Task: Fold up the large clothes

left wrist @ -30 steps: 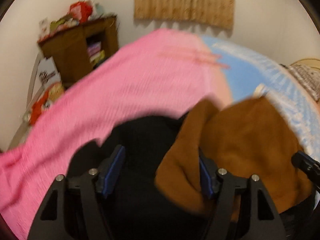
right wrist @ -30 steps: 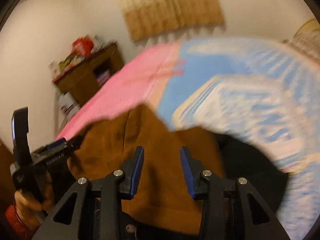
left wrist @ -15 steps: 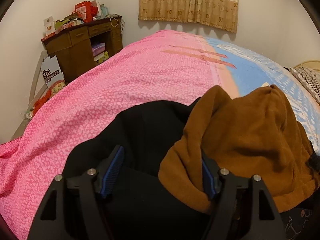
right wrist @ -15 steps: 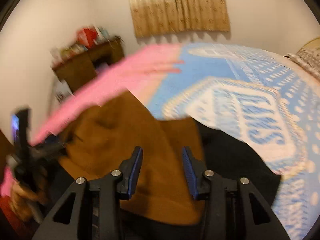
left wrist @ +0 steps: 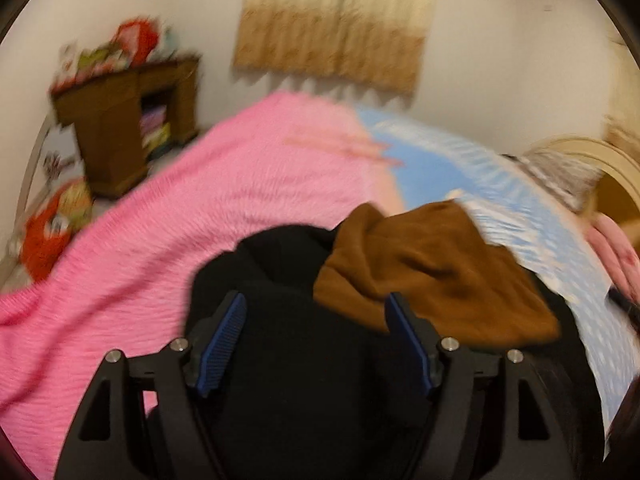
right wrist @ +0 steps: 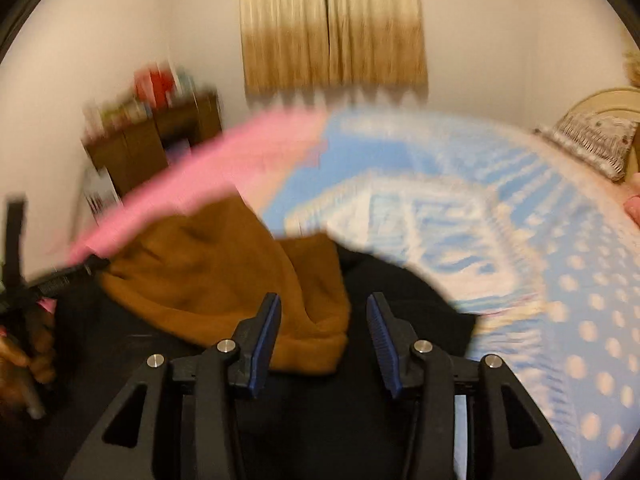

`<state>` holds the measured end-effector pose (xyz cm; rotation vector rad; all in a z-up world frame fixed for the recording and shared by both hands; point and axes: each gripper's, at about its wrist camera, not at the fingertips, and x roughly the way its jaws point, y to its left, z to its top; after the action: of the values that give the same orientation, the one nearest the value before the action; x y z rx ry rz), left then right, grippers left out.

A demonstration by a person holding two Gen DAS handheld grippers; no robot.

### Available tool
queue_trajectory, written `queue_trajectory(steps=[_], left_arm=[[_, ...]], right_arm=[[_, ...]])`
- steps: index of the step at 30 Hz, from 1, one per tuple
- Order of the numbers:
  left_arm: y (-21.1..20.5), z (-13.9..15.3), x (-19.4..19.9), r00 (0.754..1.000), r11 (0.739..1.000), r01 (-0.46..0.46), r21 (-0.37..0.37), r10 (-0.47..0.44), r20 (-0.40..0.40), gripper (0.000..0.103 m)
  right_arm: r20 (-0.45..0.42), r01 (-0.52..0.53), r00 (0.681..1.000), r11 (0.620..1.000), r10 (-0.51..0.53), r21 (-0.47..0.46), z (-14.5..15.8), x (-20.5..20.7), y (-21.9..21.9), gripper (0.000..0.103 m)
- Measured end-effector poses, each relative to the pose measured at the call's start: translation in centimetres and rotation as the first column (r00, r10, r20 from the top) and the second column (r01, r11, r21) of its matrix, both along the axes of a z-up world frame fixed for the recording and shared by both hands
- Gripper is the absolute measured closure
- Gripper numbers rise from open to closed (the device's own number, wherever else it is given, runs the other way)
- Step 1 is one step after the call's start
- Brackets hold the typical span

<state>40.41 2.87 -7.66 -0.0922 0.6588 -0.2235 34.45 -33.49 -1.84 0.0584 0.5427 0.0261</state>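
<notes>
A brown fleece garment (left wrist: 432, 272) lies crumpled on top of a black garment (left wrist: 288, 360) on the bed. My left gripper (left wrist: 316, 316) hovers over the black cloth, open, with its right finger at the brown garment's near edge; nothing is pinched. In the right wrist view the brown garment (right wrist: 208, 264) and the black garment (right wrist: 400, 288) lie just beyond my right gripper (right wrist: 323, 320). Its jaws are opening; the brown hem shows in the gap, but the pads do not press it. A hand (right wrist: 24, 360) holds the left gripper at the left edge.
The bed has a pink cover (left wrist: 200, 220) on the left and a blue and white patterned blanket (right wrist: 520, 260) on the right. A wooden cabinet (left wrist: 120, 128) stands by the wall, a curtain (left wrist: 332, 28) hangs behind, and a pillow (right wrist: 592, 140) lies at the headboard.
Both grippers have pulled back and risen from the clothes pile, so it looks smaller. The right jaws stand wider. The brown cloth no longer overlaps the left gripper's right finger.
</notes>
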Motion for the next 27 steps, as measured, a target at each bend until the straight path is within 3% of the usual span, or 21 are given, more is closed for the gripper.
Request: queue_trajectory(steps=[2,4,6,8,12,17,20,24,27], left_arm=[[1.8,1.7,-4.3,0.998,0.998,0.034,0.052,-0.037,0.057,0.012],[4.1,2.9,-8.7,0.993,0.996,0.045,0.08,-0.053,0.107,0.002],[6.7,3.6,-12.7,0.988,0.996,0.056,0.077,-0.066,0.143,0.002],[9.1,3.6,-16.1,0.988,0.997,0.044,0.057,-0.052,0.143,0.002],[12.1,1.6,-19.5,0.998,1.0,-0.009,0.03,0.007,0.07,0.002],[13.3,-1.5,-22.3,1.0,1.0,-0.007,-0.02,0.007,-0.018,0.002],[12.8,-2.6,-23.4,0.999,1.0,0.012,-0.011,-0.012,-0.032,0.002],[12.2,-4.2,-24.1,0.997,0.999,0.036,0.021,-0.034,-0.071,0.004],[12.1,-5.6,-24.2,0.99,0.999,0.05,-0.004,-0.05,-0.128,0.013]], right_arm=[[0.087,0.012,0.996,1.0,-0.011,-0.011,3.2,-5.9,-1.3,0.05],[0.155,0.028,0.988,1.0,-0.027,-0.006,5.8,-12.0,-2.5,0.037],[0.196,0.044,0.979,0.999,-0.046,0.014,7.2,-17.3,-3.6,0.029],[0.212,0.075,0.974,0.997,-0.08,0.032,7.7,-22.6,-4.3,0.028],[0.131,0.077,0.987,0.992,-0.091,0.104,5.8,-29.1,-4.2,0.027],[-0.024,0.071,0.997,0.981,-0.067,0.181,0.5,-31.5,-3.7,0.027],[-0.093,0.057,0.995,0.971,-0.036,0.234,-2.7,-32.0,-3.0,0.027],[-0.208,0.093,0.977,0.971,-0.047,0.222,-7.0,-31.4,-2.3,0.027],[-0.282,0.113,0.959,0.95,-0.028,0.291,-9.8,-30.9,-2.4,0.027]])
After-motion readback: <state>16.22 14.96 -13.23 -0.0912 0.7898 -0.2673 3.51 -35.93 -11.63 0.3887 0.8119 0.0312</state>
